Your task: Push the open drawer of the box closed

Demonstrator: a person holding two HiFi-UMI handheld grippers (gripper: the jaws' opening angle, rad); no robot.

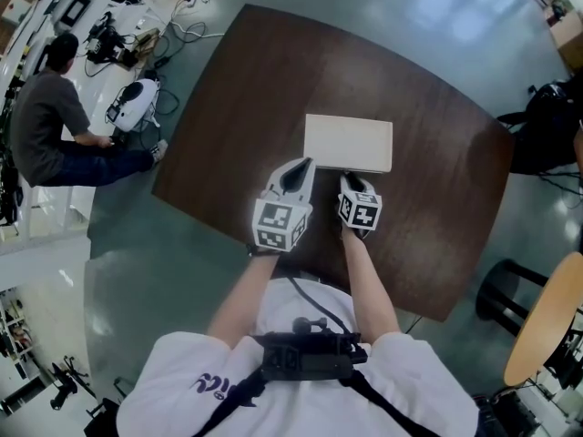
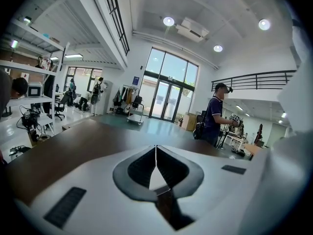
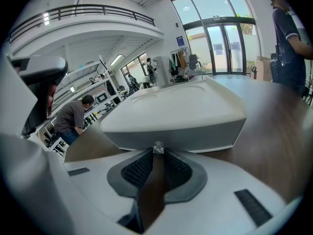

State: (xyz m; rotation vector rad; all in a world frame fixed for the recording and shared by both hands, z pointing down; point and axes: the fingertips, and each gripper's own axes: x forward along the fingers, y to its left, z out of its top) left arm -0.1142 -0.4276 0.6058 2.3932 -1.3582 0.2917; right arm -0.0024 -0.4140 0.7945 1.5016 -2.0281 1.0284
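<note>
One table [image 1: 255, 80], one box [image 1: 348, 142], two grippers, one knob [image 3: 157, 147].
Box lies mid-table, long axis crosswise, front facing the person. Only the right gripper view shows the knob on that front, right gripper [image 3: 157, 156] clamped on it. The left gripper [image 2: 155, 151], jaws together and empty, is beside the box's near left corner.

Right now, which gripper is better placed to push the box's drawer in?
Right. The right gripper faces the box squarely, with its jaws closed on the small knob on its front. The left gripper, shut with nothing in it, points past the box over the table, so it would likely need repositioning.
</note>
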